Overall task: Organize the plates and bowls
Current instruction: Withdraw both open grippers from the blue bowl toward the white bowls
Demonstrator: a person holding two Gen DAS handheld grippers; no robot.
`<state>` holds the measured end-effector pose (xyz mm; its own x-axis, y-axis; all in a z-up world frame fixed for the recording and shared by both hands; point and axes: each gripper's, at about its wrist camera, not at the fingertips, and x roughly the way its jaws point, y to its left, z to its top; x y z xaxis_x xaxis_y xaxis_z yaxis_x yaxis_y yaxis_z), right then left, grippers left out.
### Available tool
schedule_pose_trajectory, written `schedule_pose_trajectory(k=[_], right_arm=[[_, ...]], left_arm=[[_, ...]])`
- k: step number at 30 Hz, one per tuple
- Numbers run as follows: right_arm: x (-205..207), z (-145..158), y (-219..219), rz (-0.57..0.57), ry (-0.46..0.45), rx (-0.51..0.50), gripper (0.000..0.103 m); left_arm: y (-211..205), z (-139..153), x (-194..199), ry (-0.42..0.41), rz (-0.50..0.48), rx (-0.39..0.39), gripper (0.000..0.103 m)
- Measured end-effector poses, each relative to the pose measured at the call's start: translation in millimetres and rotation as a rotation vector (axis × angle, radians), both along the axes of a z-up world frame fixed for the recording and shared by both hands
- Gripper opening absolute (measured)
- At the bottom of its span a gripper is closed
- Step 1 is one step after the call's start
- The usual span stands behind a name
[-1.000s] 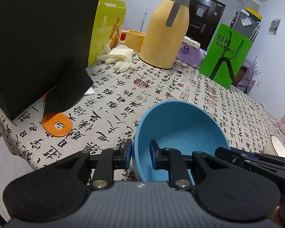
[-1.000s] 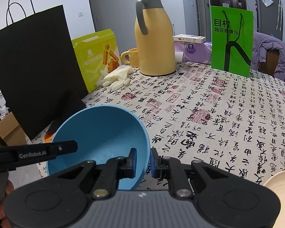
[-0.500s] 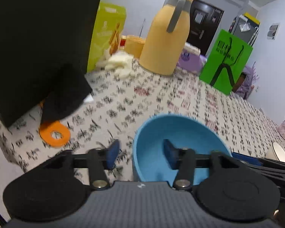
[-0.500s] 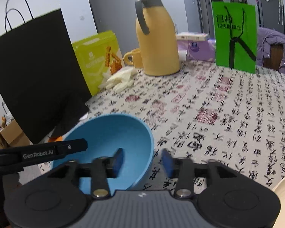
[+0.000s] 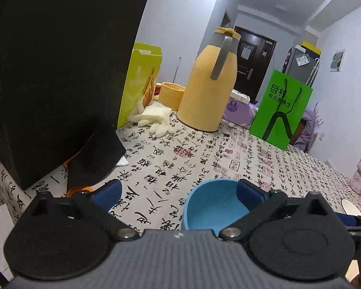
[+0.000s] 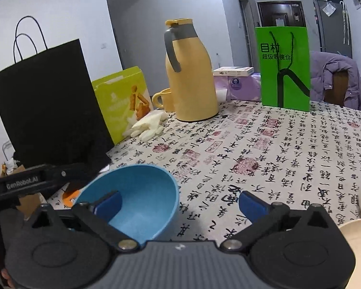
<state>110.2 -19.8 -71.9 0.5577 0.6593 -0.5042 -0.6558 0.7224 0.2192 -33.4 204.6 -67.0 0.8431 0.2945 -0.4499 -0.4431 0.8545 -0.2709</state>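
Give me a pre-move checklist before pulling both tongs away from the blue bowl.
1. Left tongs open, jaws just opened: ok.
2. Right tongs open, jaws just opened: ok.
3. Blue bowl resting on the tablecloth, upright: ok.
4. Pads clear of the bowl rim: cannot tell; one pad of each sits inside the bowl.
5. Cream plate clear of right tongs: ok.

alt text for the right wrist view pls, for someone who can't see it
The right tongs stand wide open over a calligraphy-print tablecloth, one blue pad inside a blue bowl that rests on the table, not gripped. Behind stand a black paper bag, a yellow thermos jug and a green bag.
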Motion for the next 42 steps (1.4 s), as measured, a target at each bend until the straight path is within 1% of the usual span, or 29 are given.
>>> schedule_pose_trajectory(k=[7,11,16,18,22,26,29,31,35,39,42], right_arm=[[-13,5,-5,-0.008,-0.056,-0.008,0.103],[-16,6,-7,-0.012,-0.065,-0.008,0.103],[-18,5,-11,-0.020,-0.060,-0.017,0.103],[-19,6,-14,-0.023,-0.056,-0.014,0.103],[-21,8,-22,-0.038,-0.062,0.003,0.103],[-23,11,-27,-0.043,-0.067,0.006,0.103],[-23,12,-32,-0.053,-0.065,0.024,0.103],[-23,12,-33,-0.053,-0.058,0.018,0.103],[-26,16,-39,-0.057,-0.074,0.027,0.103],[-26,19,-44,-0.060,-0.070,0.039,0.103],[-29,23,-50,-0.058,-0.080,0.040,0.103]], left_arm=[[-12,9,-12,-0.066,-0.002,0.066,0.103],[-19,13,-14,-0.070,0.004,0.093,0.103],[-25,14,-18,-0.085,0.004,0.103,0.103],[-27,16,-17,-0.072,-0.002,0.106,0.103],[-30,19,-21,-0.094,-0.006,0.120,0.103],[-34,25,-21,-0.091,-0.017,0.120,0.103],[-40,29,-24,-0.107,-0.022,0.135,0.103],[-43,30,-23,-0.099,-0.027,0.135,0.103],[-51,35,-24,-0.113,-0.034,0.147,0.103],[-61,38,-25,-0.123,-0.054,0.160,0.103],[-67,40,-23,-0.118,-0.063,0.157,0.103]])
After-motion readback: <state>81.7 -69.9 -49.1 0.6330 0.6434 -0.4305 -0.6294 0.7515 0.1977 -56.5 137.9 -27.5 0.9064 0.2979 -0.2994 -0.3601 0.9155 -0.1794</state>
